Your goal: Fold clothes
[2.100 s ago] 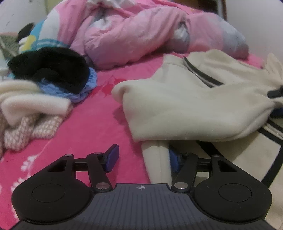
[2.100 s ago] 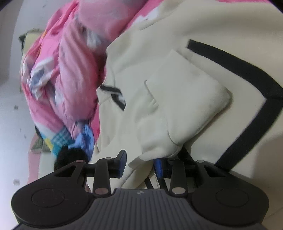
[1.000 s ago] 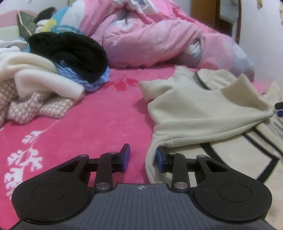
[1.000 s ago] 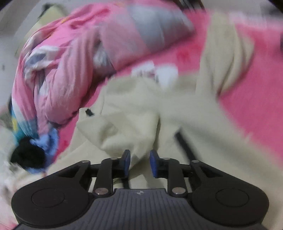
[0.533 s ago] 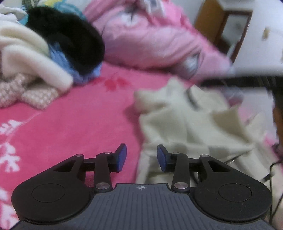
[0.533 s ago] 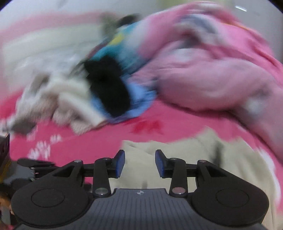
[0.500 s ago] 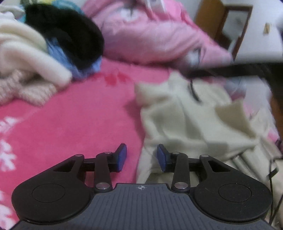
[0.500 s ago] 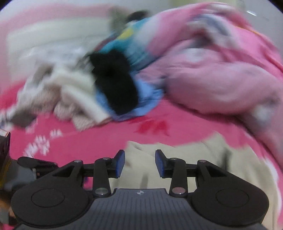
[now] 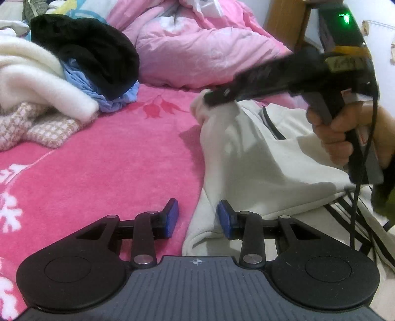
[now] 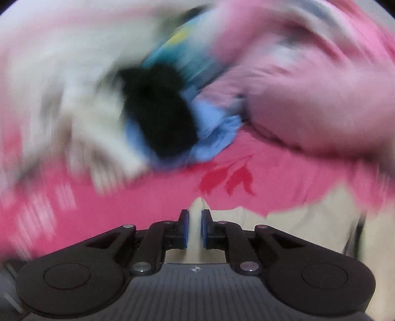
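Observation:
A cream jacket with black stripes [image 9: 259,153] lies on the pink blanket [image 9: 111,160], right of centre. My left gripper [image 9: 197,217] stands open low at its near edge; the hem lies between the blue pads, unpressed. In the left wrist view a person's hand [image 9: 330,133] holds my right gripper [image 9: 209,97], whose tip pinches the jacket's far left corner and lifts it. The right wrist view is blurred: the right gripper [image 10: 195,224] has its jaws closing, with a cream fold of the jacket [image 10: 296,222] squeezed between the pads.
A heap of clothes sits at the back left: a black garment [image 9: 93,47], white fleece [image 9: 37,79], blue cloth [image 9: 98,91] and a checked knit [image 9: 37,123]. A rumpled pink duvet [image 9: 197,49] lies behind. Wooden furniture [image 9: 284,19] stands at the back right.
The right gripper swung left across the jacket to its far left corner, and its jaws narrowed onto the cloth. The left gripper barely shifted and stays open at the hem.

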### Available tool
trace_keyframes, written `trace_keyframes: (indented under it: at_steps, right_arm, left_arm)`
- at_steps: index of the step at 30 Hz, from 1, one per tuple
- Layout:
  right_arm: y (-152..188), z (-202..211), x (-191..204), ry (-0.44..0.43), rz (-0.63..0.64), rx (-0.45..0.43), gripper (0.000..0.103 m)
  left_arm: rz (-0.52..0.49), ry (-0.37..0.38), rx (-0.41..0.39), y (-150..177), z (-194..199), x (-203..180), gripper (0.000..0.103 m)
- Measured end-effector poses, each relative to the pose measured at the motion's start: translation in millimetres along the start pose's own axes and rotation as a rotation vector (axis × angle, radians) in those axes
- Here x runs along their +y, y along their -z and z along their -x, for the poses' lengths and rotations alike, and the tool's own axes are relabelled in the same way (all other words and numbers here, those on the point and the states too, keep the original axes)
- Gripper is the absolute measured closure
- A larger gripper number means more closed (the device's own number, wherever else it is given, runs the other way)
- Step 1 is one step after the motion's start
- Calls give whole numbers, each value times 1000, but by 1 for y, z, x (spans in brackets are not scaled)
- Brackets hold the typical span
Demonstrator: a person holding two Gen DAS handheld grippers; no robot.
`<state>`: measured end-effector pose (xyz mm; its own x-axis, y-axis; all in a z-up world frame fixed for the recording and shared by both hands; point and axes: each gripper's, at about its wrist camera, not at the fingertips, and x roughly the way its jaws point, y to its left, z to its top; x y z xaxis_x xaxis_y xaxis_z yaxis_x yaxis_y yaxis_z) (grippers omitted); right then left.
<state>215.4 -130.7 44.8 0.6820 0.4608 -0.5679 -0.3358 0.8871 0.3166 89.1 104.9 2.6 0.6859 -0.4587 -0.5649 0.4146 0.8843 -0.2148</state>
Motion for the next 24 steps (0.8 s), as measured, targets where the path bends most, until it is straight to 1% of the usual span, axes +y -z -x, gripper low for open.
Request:
trace_keyframes:
  at_steps: [1,2,3,5,7,9,10,11,12,13,15,16,18,19,20,22,24]
  right_arm:
    - [1,0,-17,-34,-128,-16,95]
    - [1,1,-29,-41,-221,-45,102]
    - [0,2,-41,-44,-308,-77,103]
    - [-12,8,-58,-37,-397,-143,103]
    - [-30,10,-56,-25,-373,-118,102]
    - [-45,8,-37,-10,-254,-40,99]
    - [-50,3,-24,1,-179,15,86]
    - [-54,-5,-11,17,-114,78,60]
    - [-57,-13,3,33,-49,141,48]
    - [-57,-24,18,48,16,208,39]
    - [-58,-47,36,86,92,307,39]
    - [-57,-59,41,98,113,355,45]
    - [-56,-81,45,119,132,445,83]
    - [-57,-84,43,124,110,453,95]
    - [-57,-87,41,129,86,456,95]
    - [-58,-72,32,81,-7,365,96]
    - [-55,-57,22,34,-97,260,99]
  left_arm:
    - [-1,0,2,0,0,0,67]
    - [-2,-1,4,1,-1,0,67]
    - [-3,-1,5,1,-1,1,67]
    - [-3,-1,5,2,-1,1,67]
    - [-4,0,5,3,0,0,67]
    - [-6,-2,5,3,0,0,67]
    - [-7,-2,4,3,0,0,67]
    - [-8,-3,4,4,0,-1,67]
    - [-9,-3,4,4,1,-1,67]
    - [-10,-3,3,4,0,0,67]
    - [-8,-2,2,5,-1,0,67]
    - [-9,1,0,6,0,1,67]
    - [-9,2,-2,6,0,1,67]
    - [-9,2,-2,6,0,1,67]
    - [-9,2,-3,6,0,1,67]
    - [-6,3,-4,6,0,1,67]
    - [-3,4,-3,6,0,1,67]
